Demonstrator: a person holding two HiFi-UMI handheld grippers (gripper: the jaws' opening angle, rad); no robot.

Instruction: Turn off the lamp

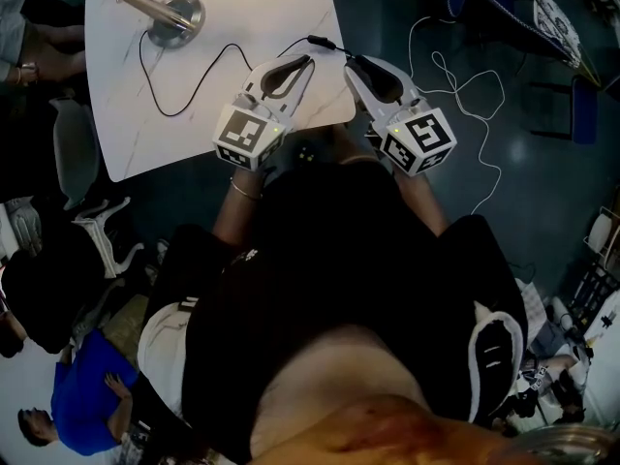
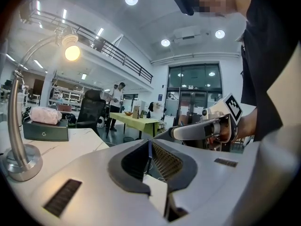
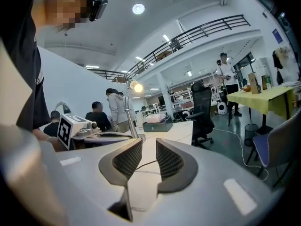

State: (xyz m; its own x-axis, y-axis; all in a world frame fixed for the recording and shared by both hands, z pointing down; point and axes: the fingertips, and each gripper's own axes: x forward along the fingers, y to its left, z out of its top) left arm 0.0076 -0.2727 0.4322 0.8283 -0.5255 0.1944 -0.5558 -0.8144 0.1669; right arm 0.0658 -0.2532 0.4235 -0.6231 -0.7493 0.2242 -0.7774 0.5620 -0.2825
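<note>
Two tools: left tool [image 2: 150,145] closed, empty; right tool [image 3: 149,147] parted, empty. One lamp [image 2: 17,112] lit.

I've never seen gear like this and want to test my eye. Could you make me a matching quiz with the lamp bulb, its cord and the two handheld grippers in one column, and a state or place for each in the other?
Things
1. bulb
2. cord
3. left gripper
4. right gripper

States or places
A. jaws apart
B. glowing
C. lying across the white table
D. jaws closed together

Pairs: 1-B, 2-C, 3-D, 4-A
</note>
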